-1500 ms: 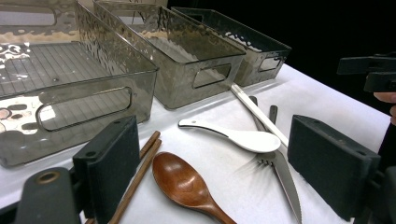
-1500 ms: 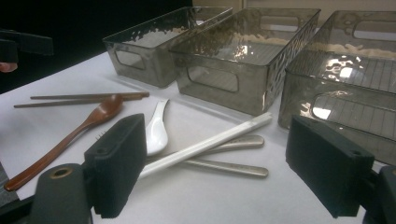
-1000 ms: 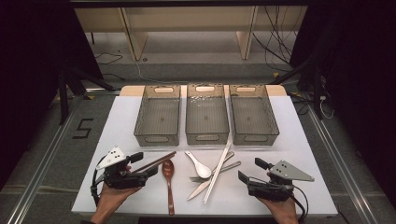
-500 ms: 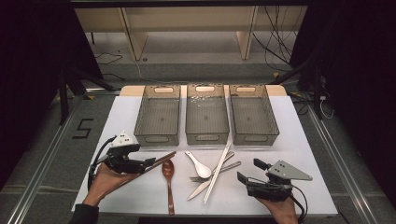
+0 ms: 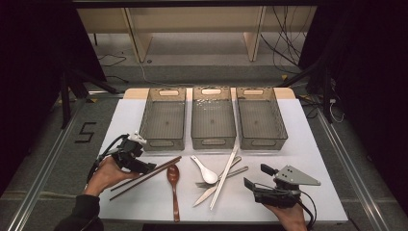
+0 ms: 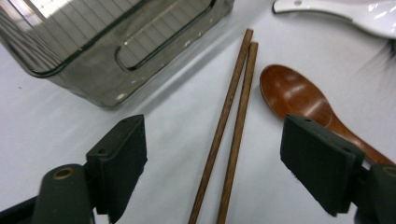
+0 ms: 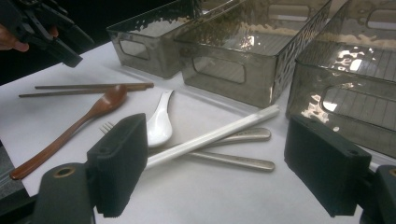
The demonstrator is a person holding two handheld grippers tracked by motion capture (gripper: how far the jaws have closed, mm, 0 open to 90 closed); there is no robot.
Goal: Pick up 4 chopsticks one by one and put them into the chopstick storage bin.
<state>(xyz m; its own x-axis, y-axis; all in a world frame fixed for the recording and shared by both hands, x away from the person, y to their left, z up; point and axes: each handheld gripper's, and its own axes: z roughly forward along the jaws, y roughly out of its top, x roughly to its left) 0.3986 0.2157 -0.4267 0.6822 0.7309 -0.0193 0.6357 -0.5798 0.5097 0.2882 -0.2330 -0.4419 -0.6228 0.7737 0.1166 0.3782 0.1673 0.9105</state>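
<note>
- High view: your left gripper [image 5: 144, 167] sits at lower left of frame, over the near end of the pair of brown wooden chopsticks [image 5: 146, 177].
- Left gripper view: its jaws stand spread and have just been closing; the chopsticks [image 6: 229, 126] lie on the table between them, untouched.
- A brown wooden spoon [image 6: 299, 100] lies right of centre.
- Your right gripper [image 5: 254, 183], lower right, is spread and empty.

White table [image 5: 308, 159], three grey bins [image 5: 213, 118] in a row, wooden chopsticks [image 5: 144, 177], wooden spoon [image 5: 173, 180], white spoon [image 5: 204, 171], metal cutlery [image 5: 226, 174]
</note>
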